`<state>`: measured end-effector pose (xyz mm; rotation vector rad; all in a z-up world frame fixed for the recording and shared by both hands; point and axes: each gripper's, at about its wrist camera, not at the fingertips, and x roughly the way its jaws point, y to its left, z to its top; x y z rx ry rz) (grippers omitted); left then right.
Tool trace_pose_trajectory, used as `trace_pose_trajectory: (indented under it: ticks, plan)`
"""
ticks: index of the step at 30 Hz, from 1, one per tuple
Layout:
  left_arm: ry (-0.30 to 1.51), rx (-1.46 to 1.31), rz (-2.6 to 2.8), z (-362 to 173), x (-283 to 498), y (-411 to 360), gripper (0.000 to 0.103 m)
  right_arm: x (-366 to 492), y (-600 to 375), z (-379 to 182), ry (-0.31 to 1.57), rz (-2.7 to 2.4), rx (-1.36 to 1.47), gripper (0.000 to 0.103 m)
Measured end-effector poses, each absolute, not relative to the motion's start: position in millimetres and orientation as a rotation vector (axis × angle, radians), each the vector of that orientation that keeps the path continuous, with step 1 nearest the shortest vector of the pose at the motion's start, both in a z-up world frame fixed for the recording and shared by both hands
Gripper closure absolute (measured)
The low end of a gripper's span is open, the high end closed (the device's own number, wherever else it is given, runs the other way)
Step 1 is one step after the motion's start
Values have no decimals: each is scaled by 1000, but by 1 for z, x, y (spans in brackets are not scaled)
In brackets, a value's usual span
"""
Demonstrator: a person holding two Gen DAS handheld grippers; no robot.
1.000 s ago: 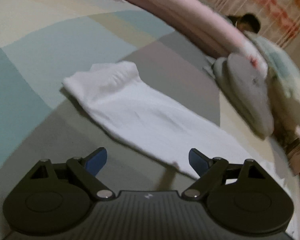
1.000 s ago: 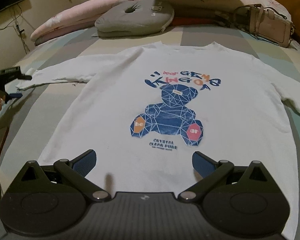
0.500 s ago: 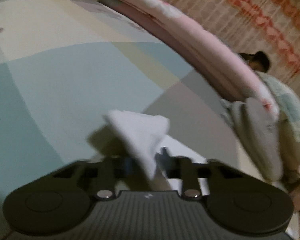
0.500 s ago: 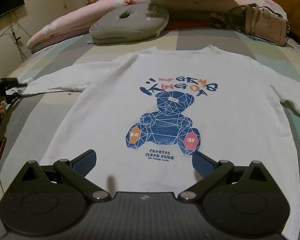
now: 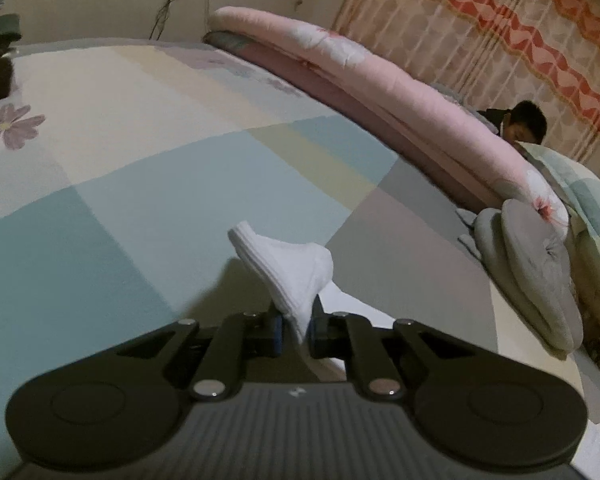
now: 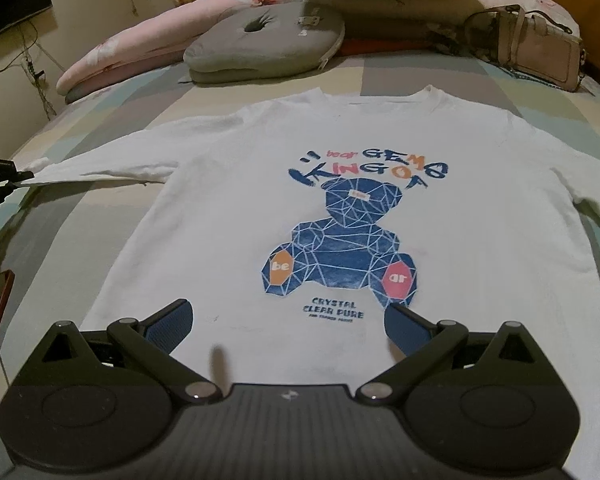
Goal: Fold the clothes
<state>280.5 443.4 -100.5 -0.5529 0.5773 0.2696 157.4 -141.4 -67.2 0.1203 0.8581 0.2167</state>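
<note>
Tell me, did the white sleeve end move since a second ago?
Yes. The white sleeve cuff lay flat on the patchwork bedsheet; now it stands lifted off it, pinched in the left gripper, whose jaws were open then.

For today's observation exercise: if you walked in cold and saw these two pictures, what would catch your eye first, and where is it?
First, the white sweatshirt spread flat on the bed, with a blue geometric bear print in the middle of its chest. Next, the left gripper pinching the cuff of the left sleeve and lifting it off the patchwork bedsheet. The right gripper hovers open over the hem.
</note>
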Motion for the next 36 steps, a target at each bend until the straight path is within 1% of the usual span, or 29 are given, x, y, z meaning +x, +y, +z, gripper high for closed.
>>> trace_pose_trajectory:
  ticks: [1, 3, 4, 6, 7, 8, 9, 10, 11, 14, 15, 16, 17, 18, 20, 22, 23, 26, 28, 30, 36]
  plan:
    - [584, -549, 267, -102, 279, 445, 93, 158, -141, -67, 859, 218, 118, 0]
    - [617, -533, 296, -104, 279, 447, 83, 157, -140, -67, 859, 220, 119, 0]
    - [624, -531, 318, -104, 277, 450, 83, 157, -140, -67, 859, 224, 119, 0]
    - [629, -538, 357, -103, 272, 457, 73, 158, -140, -63, 852, 235, 114, 0]
    - [631, -546, 374, -101, 268, 463, 71, 158, -141, -60, 847, 243, 108, 0]
    - [634, -548, 391, -100, 263, 467, 66, 159, -141, -57, 842, 250, 103, 0]
    - [637, -546, 409, -97, 259, 471, 64, 160, -141, -54, 836, 258, 97, 0]
    - [645, -526, 440, -93, 255, 473, 64, 161, -141, -51, 831, 266, 91, 0]
    - [654, -495, 479, -89, 251, 475, 67, 161, -141, -48, 826, 274, 86, 0]
    - [676, -419, 551, -75, 241, 477, 67, 164, -142, -39, 811, 297, 69, 0]
    - [678, -413, 526, -69, 239, 475, 66, 167, -141, -33, 800, 312, 52, 2]
    - [680, -406, 502, -64, 237, 472, 66, 170, -139, -27, 789, 327, 34, 8]
    - [685, -395, 472, -59, 237, 466, 62, 176, -136, -20, 777, 348, 4, 16]
    - [692, -380, 429, -54, 239, 455, 58, 183, -132, -13, 769, 369, -24, 21]
    - [721, -345, 320, -49, 247, 425, 52, 202, -122, 1, 756, 414, -81, 34]
    - [755, -290, 209, -48, 259, 389, 48, 223, -111, 9, 740, 447, -131, 43]
    - [771, -262, 162, -49, 264, 371, 45, 237, -103, 12, 737, 458, -157, 43]
    - [807, -185, 51, -52, 278, 323, 41, 283, -80, 14, 717, 476, -224, 45]
    - [822, -147, 6, -56, 285, 297, 39, 315, -64, 8, 704, 466, -273, 50]
    - [838, -111, -35, -59, 289, 274, 39, 348, -47, 2, 690, 455, -322, 52]
    - [838, -46, -142, -64, 283, 233, 35, 421, -9, -28, 666, 473, -409, 52]
